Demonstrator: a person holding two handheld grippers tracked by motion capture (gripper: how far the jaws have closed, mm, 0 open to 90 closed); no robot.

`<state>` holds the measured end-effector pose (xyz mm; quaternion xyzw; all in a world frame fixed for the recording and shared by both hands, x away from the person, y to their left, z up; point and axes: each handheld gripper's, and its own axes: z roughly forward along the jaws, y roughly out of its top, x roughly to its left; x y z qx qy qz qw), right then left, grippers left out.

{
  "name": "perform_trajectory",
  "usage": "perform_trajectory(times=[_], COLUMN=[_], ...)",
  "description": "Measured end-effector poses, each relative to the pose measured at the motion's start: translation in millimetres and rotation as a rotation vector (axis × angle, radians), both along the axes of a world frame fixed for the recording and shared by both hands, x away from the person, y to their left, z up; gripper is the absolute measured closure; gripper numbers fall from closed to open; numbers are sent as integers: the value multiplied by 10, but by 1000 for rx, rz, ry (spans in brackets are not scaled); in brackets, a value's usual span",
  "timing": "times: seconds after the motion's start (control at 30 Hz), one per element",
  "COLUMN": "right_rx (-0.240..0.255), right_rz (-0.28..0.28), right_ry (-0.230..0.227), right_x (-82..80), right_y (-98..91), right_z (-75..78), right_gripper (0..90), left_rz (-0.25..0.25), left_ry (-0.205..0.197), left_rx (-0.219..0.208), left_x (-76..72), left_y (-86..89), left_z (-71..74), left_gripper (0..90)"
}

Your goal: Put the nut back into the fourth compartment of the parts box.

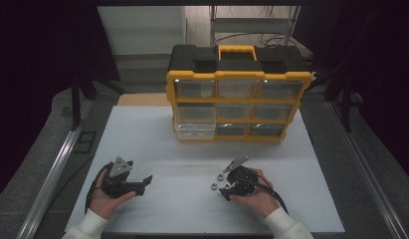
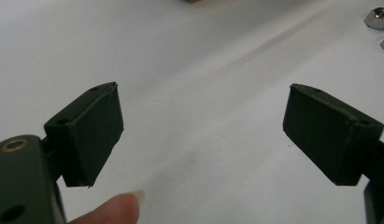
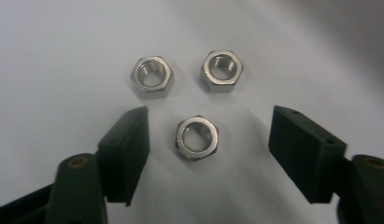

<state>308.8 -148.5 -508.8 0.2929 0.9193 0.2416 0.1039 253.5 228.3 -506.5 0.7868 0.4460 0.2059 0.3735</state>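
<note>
- The drawer cabinet (image 1: 238, 105) stands on the table (image 1: 157, 144) at its far side, right of centre, drawer fronts facing the person.
- Three nuts lie on the table in front of the cabinet, near the right gripper (image 1: 231, 188).
- In the right gripper view, the nearest nut (image 3: 197, 137) lies between that gripper's (image 3: 208, 154) two jaws, touching neither.
- The second nut (image 3: 152, 76) lies beyond it to the left; the third nut (image 3: 222, 70) lies beyond it to the right, just beside the second.
- The left gripper (image 1: 141, 183) rests at the near left of the table, well apart from the nuts, nothing between its jaws.
</note>
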Motion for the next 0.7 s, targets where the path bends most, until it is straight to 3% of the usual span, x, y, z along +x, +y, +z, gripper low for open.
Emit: perform_trajectory(times=[0.3, 0.5, 0.7], right_rx=[-8, -7, -2], right_rz=[12, -2, -13], right_ry=[30, 39, 43], right_x=[-11, -1, 9], right_y=[25, 4, -7], right_z=[-11, 5, 10], right_gripper=[464, 618, 699], left_rz=[-2, -4, -3], left_ry=[0, 0, 1], left_rx=[2, 5, 4], left_x=[0, -1, -2], left_y=[0, -3, -7], left_z=[-1, -1, -2], left_gripper=[131, 130, 130])
